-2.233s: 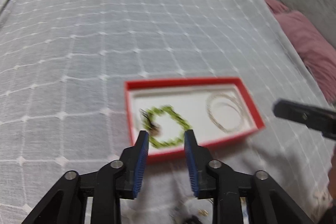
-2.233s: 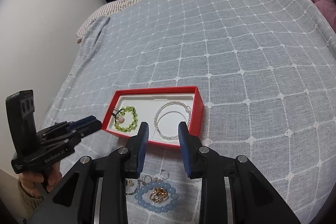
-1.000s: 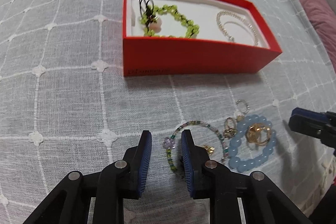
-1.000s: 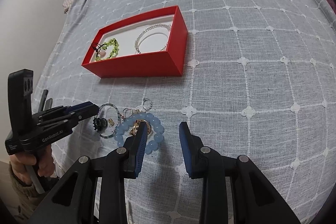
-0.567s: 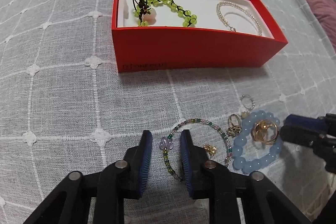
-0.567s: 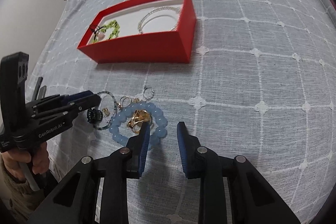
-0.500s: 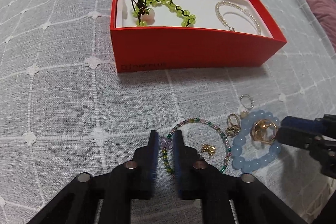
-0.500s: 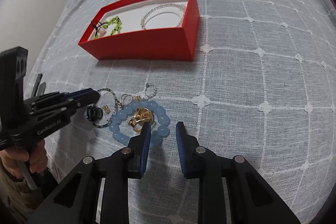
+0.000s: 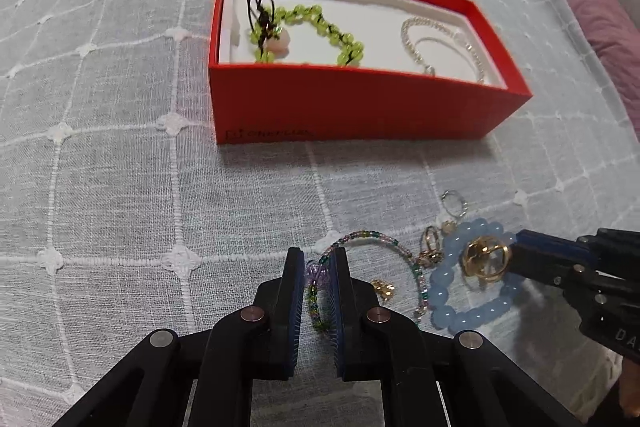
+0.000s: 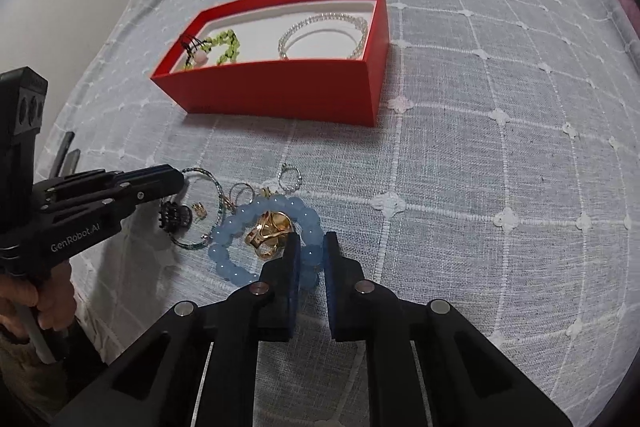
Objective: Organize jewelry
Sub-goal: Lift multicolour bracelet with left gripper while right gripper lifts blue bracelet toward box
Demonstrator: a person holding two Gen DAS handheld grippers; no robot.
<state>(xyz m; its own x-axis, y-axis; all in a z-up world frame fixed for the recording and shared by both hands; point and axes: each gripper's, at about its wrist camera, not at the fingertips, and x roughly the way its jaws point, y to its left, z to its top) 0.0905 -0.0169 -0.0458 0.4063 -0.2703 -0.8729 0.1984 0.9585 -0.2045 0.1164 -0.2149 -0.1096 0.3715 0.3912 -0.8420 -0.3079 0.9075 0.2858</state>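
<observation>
Both hand-held grippers (image 9: 316,261) (image 10: 307,247) closed, angled downward

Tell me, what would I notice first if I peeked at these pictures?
Probably the bright red box in the middle of the grey checked bedspread, with a green bead bracelet and a pearly one inside. Then the little jewelry heap in front of it: the left gripper pinches a thin seed-bead bracelet, and the right gripper pinches a chunky blue bead bracelet.
</observation>
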